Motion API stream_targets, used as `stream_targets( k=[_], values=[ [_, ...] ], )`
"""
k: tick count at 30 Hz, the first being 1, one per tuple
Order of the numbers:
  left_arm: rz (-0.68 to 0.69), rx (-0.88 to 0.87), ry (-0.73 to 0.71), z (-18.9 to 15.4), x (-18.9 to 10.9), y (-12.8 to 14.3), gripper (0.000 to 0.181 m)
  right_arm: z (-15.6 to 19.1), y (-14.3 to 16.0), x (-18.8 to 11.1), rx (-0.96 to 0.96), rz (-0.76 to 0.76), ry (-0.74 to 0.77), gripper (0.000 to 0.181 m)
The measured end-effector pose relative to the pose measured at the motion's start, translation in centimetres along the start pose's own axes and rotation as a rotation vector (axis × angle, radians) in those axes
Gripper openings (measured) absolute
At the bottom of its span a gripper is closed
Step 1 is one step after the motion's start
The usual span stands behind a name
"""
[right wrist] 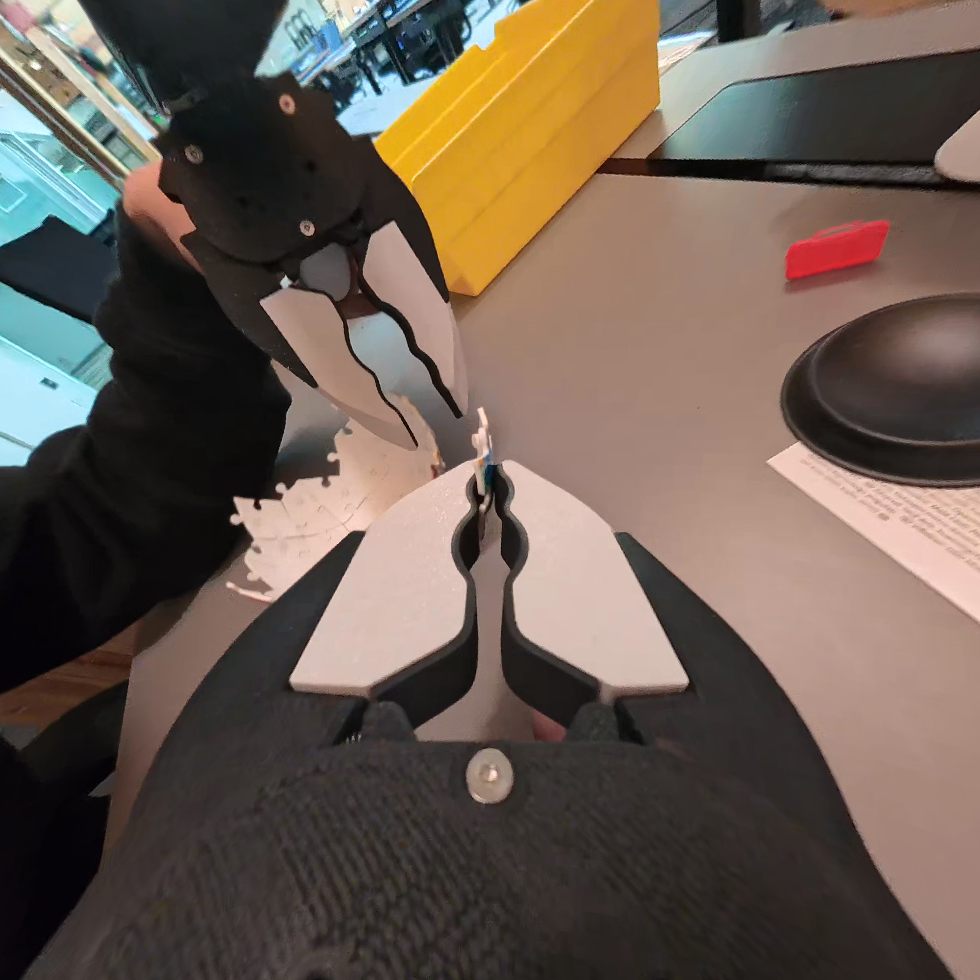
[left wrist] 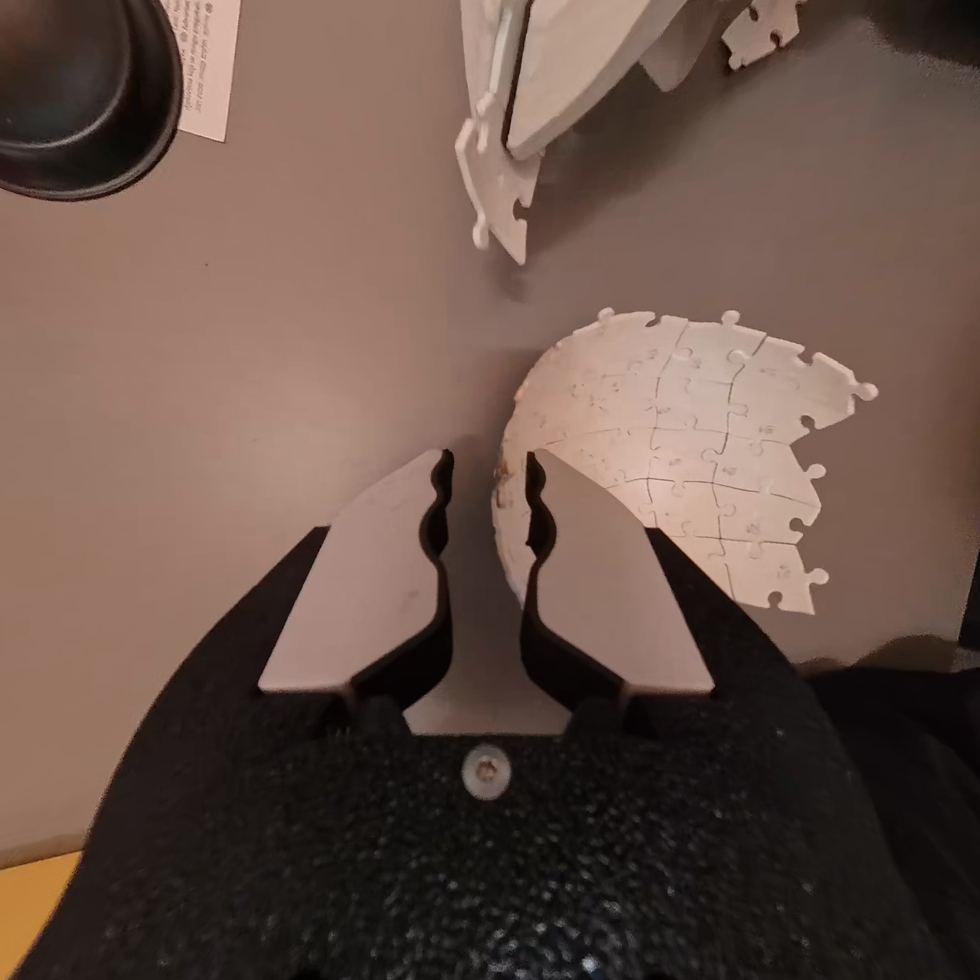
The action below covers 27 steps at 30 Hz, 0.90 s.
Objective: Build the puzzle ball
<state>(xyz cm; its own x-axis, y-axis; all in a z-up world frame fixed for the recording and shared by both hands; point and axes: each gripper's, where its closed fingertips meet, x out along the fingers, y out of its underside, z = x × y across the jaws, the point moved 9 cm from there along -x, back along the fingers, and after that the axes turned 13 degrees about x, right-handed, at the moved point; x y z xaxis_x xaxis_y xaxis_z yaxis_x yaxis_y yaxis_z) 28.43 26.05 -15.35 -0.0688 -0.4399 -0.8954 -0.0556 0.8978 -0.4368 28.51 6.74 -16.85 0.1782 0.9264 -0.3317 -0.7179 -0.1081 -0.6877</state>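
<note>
The partly built puzzle ball (left wrist: 689, 461) is a curved white shell of joined pieces lying on the grey table; it also shows in the right wrist view (right wrist: 329, 509). My left gripper (left wrist: 489, 456) is open and empty, with its tips at the shell's left rim, and it shows in the right wrist view too (right wrist: 436, 429). My right gripper (right wrist: 488, 472) is shut on a white puzzle piece (right wrist: 483, 440) held upright. In the left wrist view the right gripper (left wrist: 504, 148) holds that piece (left wrist: 498, 201) above the table, beyond the shell.
A loose puzzle piece (left wrist: 758, 32) lies at the far right. A black dome (right wrist: 891, 387) sits on a printed sheet (right wrist: 901, 541) to the right. A yellow bin (right wrist: 530, 132), a red block (right wrist: 838, 249) and a black mat (right wrist: 822, 122) lie farther back. A person's black sleeve (right wrist: 132, 477) is at left. My right fingertips sit around 9 cm from my left ones. Left tips and right tips are each some 15 cm from the black dome (right wrist: 891, 387).
</note>
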Motion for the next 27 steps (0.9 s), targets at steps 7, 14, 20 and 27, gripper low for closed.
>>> stream_targets(
  k=[7, 14, 20, 27],
  values=[
    [0.068, -0.012, 0.010, -0.6, -0.1, 0.2, 0.028, -0.2, 1.4, 1.6, -0.061, 0.108, 0.019, 0.002],
    [0.105, -0.073, -0.046, -0.8, -1.2, 0.7, 0.030, 0.3, 1.7, 2.1, -0.080, 0.109, 0.006, 0.002],
    [0.114, -0.111, -0.025, -0.8, -1.3, 1.2, 0.017, 0.8, 2.0, 2.3, -0.070, 0.113, -0.048, 0.002],
    [0.133, -0.095, 0.016, -1.0, -0.9, 1.4, 0.012, 1.6, 0.0, 1.8, -0.160, 0.084, -0.030, 0.002]
  ],
)
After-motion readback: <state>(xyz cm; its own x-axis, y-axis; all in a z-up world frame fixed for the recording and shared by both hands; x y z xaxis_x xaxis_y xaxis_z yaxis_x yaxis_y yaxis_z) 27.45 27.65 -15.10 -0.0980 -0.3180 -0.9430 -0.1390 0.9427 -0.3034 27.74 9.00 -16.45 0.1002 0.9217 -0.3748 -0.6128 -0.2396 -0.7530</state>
